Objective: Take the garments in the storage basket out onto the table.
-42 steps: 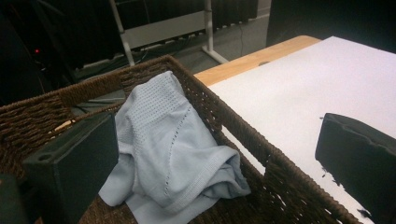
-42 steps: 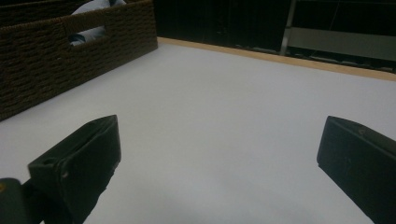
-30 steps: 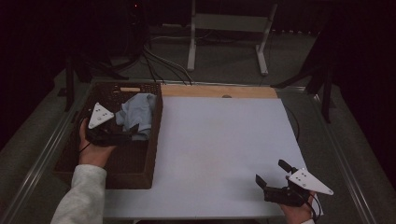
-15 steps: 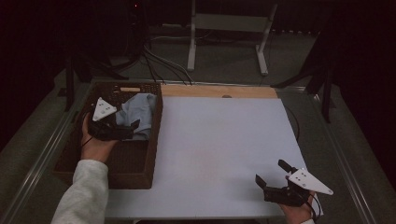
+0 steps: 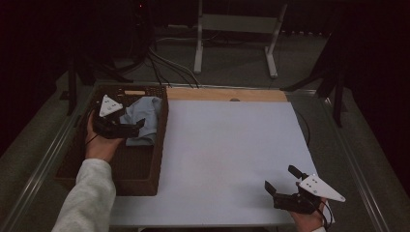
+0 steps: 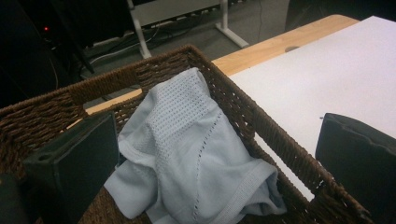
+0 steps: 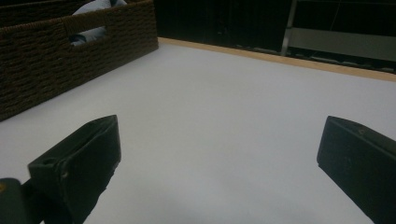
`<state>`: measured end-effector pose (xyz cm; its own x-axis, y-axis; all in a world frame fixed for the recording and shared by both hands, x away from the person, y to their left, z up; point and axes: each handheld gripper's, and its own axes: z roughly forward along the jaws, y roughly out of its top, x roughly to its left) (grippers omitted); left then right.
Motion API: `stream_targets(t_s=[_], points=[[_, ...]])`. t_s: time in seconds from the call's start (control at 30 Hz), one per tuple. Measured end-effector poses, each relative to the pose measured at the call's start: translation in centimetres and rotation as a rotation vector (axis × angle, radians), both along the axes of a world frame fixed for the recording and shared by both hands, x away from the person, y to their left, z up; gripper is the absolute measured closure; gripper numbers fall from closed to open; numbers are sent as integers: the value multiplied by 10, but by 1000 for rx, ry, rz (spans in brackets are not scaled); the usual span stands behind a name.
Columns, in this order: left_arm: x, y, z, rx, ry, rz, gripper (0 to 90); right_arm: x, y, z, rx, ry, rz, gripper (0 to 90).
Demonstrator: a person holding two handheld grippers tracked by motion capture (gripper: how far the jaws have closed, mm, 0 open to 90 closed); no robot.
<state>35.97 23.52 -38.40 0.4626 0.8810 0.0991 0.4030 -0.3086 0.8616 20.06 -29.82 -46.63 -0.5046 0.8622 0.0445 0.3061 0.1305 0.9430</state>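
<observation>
Cloth's mesh weave (image 6: 187, 140) between left tool (image 6: 215, 163) jaws

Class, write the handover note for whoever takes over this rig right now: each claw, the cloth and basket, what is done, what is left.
Left claw: open, over the wicker basket, jaws either side of the pale blue cloth, not closed on it.
Right claw: open, holding nothing, at the near right of the white table.
Cloth: crumpled in the basket's far corner.
Done: approach to the cloth.
Left: probably grip the cloth and lift it out.
</observation>
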Motion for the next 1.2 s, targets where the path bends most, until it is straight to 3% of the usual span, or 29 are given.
stream_targets(t_s=[0.47, 1.2], points=[[15, 1, 3, -42, -4, 8, 2, 0, 0, 0, -2, 0, 1, 0], [33, 4, 2, -68, -7, 21, 2, 0, 0, 0, 0, -1, 1, 0]])
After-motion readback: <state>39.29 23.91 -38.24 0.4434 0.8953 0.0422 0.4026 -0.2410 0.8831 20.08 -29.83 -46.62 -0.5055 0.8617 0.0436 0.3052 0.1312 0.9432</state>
